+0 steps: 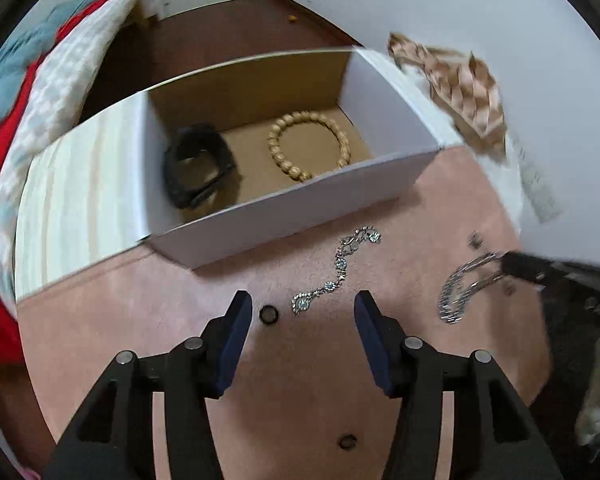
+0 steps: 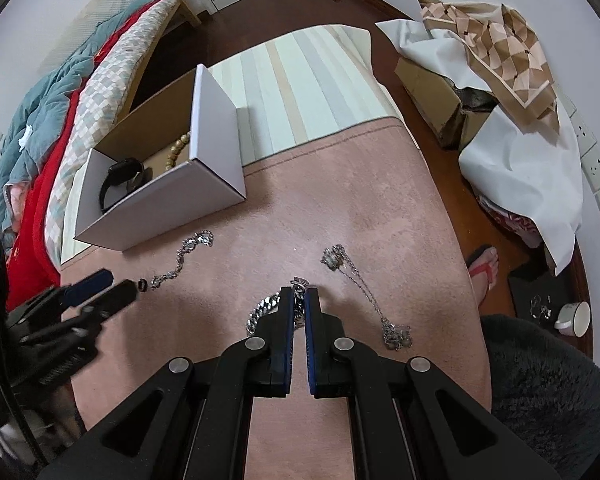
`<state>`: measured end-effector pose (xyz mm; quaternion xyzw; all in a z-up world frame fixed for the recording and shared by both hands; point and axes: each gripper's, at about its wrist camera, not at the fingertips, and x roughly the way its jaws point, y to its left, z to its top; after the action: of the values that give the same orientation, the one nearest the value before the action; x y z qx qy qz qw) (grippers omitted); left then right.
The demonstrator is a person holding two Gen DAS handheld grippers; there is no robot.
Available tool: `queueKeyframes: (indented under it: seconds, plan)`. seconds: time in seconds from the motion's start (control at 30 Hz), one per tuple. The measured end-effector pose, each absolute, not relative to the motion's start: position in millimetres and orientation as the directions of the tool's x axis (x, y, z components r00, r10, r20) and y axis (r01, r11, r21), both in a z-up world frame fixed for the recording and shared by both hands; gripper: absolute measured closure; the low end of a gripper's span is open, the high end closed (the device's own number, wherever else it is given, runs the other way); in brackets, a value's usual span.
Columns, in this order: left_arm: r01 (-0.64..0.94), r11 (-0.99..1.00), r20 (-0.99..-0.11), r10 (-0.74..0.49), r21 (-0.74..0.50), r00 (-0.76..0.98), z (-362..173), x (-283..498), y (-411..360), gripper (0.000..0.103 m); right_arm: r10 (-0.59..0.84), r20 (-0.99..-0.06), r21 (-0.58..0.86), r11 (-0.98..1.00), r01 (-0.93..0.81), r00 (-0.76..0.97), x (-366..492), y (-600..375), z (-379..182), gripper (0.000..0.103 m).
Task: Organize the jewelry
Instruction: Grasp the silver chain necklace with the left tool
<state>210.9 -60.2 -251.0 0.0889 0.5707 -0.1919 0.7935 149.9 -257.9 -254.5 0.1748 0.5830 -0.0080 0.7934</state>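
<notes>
1. Left hand-held gripper [image 1: 303,308]: released, jaws apart, nothing between pads; above pink bench cover [image 1: 260,380].
2. Just ahead of it: gem-set silver bracelet [image 1: 336,272] stretched flat on cover; small dark ring [image 1: 269,314] beside left pad.
3. Right hand-held gripper [image 2: 299,294]: clenched on chunky silver chain [image 2: 262,314], links trailing left of pads.
4. Thin chain necklace [image 2: 364,296] loose on cover, right of that gripper.
5. White cardboard box [image 1: 292,208] at far edge, open top; wooden bead bracelet [image 1: 309,146] and black watch [image 1: 196,166] inside.
</notes>
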Motion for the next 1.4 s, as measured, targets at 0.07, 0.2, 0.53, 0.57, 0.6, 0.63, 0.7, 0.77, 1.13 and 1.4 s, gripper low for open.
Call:
queueKeyframes:
  seconds: [0.07,0.2,0.53,0.57,0.6,0.63,0.7,0.77,1.13,1.4]
  plan:
    - [0.447,0.895,-0.951,-0.15,-0.014,0.27,-265,213,-72,0.053,0.193,-0.929,0.271,0.936,0.224,0.316,149,-261,-256,0.098]
    - [0.515,0.856,-0.953,-0.116,0.047,0.28,-278,212,-85,0.053,0.19,-0.929,0.271,0.934,0.234,0.316,149,-265,-257,0.098]
    - [0.527,0.849,-0.953,-0.191,-0.041,0.234,-269,210,-89,0.103,0.192,-0.928,0.277,0.929,0.247,0.318,152,-266,-258,0.098]
    - [0.515,0.856,-0.951,-0.196,-0.046,0.24,-266,209,-86,0.103,0.194,-0.928,0.279,0.928,0.247,0.319,152,-266,-257,0.098]
    - [0.509,0.859,-0.95,-0.2,-0.052,0.241,-265,210,-84,0.103,0.197,-0.926,0.282,0.928,0.245,0.322,151,-266,-256,0.098]
    - [0.493,0.868,-0.946,-0.207,-0.059,0.25,-260,208,-80,0.103,0.198,-0.925,0.284,0.927,0.244,0.324,151,-266,-255,0.098]
    - [0.471,0.88,-0.94,-0.212,-0.065,0.266,-253,207,-71,0.103,0.204,-0.922,0.291,0.926,0.241,0.328,149,-266,-253,0.098]
    - [0.441,0.894,-0.931,-0.222,-0.077,0.289,-244,207,-63,0.103,0.209,-0.92,0.295,0.926,0.236,0.332,148,-265,-250,0.098]
    - [0.353,0.929,-0.878,-0.257,-0.11,0.403,-186,200,-28,0.103,0.242,-0.891,0.334,0.923,0.192,0.384,148,-254,-220,0.099]
    - [0.341,0.932,-0.831,-0.285,-0.124,0.478,-132,208,-14,0.103,0.282,-0.852,0.361,0.927,0.106,0.44,161,-234,-175,0.103]
